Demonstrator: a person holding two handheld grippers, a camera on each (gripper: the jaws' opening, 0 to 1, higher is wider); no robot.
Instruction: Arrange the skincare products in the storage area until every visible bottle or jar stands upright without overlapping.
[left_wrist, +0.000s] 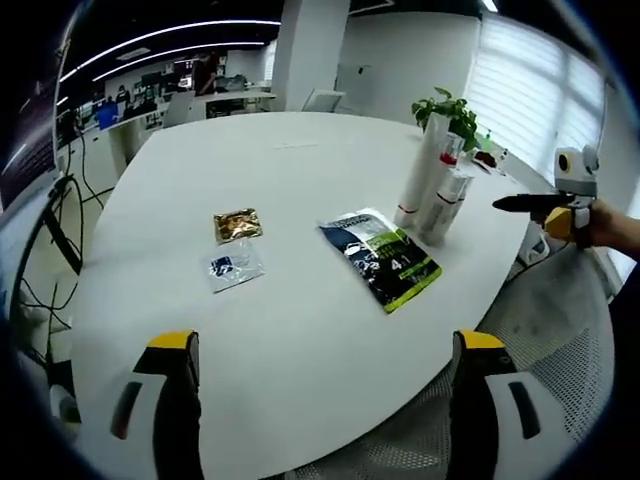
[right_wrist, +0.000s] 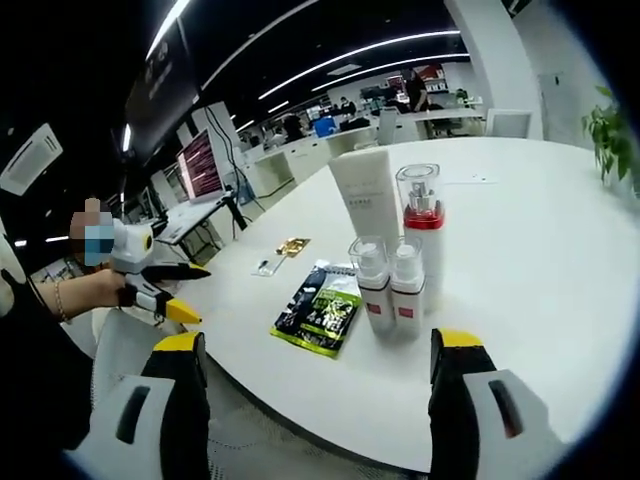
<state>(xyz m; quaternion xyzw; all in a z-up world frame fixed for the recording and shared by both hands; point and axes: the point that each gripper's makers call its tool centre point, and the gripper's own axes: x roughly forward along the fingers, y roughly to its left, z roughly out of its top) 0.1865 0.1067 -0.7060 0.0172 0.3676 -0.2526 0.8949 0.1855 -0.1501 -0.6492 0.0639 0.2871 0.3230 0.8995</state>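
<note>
I see a smooth matt white worktop (left_wrist: 300, 330) with a soft sheen. On it, the glossy black-and-green plastic pouch (left_wrist: 381, 258) glints; the small gold foil sachet (left_wrist: 237, 225) shines, crinkled. The white plastic tube (right_wrist: 366, 200) looks matt, and the clear-capped bottles (right_wrist: 391, 283) look glossy at their caps.

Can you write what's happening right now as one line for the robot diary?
left gripper: open, empty | right gripper: open, empty | white tube, three clear-capped bottles: upright together | sachets: flat on table
</note>
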